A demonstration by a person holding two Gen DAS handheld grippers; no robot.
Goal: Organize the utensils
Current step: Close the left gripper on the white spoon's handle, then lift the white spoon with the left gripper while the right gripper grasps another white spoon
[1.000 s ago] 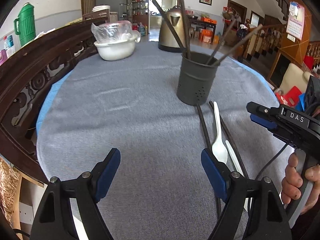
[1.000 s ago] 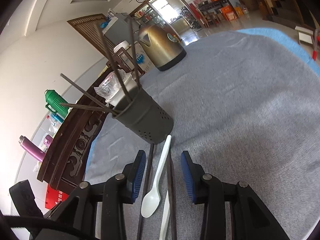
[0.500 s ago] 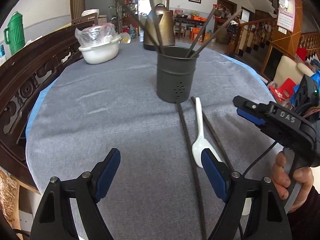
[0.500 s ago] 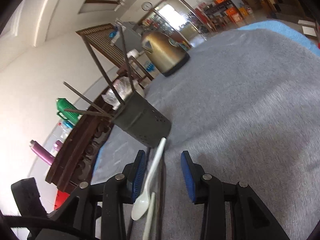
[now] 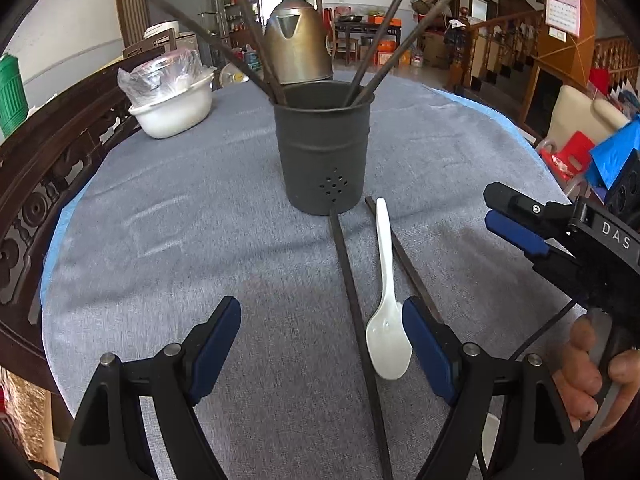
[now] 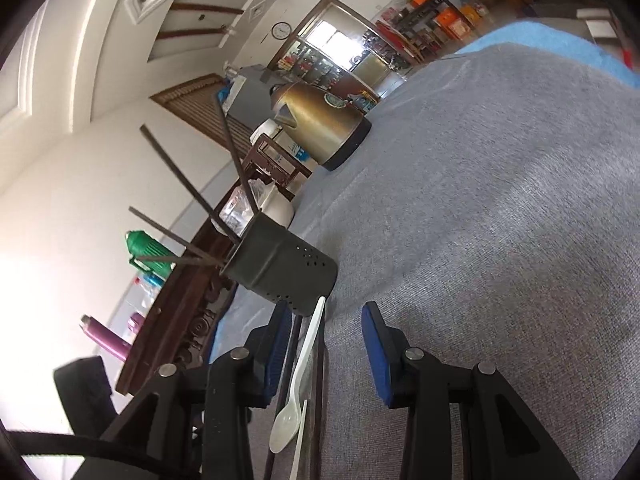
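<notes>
A dark grey utensil holder (image 5: 324,148) (image 6: 280,276) stands on the grey tablecloth with several dark chopsticks leaning in it. In front of it lie a white spoon (image 5: 386,304) (image 6: 304,364), one dark chopstick (image 5: 352,300) on its left and another (image 5: 404,256) on its right. A second white spoon (image 6: 298,440) lies nearer me, partly hidden. My left gripper (image 5: 320,316) hangs wide open over the cloth, and its right finger sits beside the spoon bowl. My right gripper (image 6: 326,340) (image 5: 508,216) is partly open, low over the spoon handle and chopsticks, gripping nothing.
A brass kettle (image 5: 298,40) and a white bowl covered in plastic (image 5: 172,100) stand at the far side of the table (image 5: 180,240). A carved dark wooden rail (image 5: 40,168) runs along the left edge. A person's hand (image 5: 592,368) holds the right gripper.
The left gripper has come closer to the holder and slid sideways, so the spoon now lies just inside its right finger. The right gripper has sunk lower and rolled, still the same width.
</notes>
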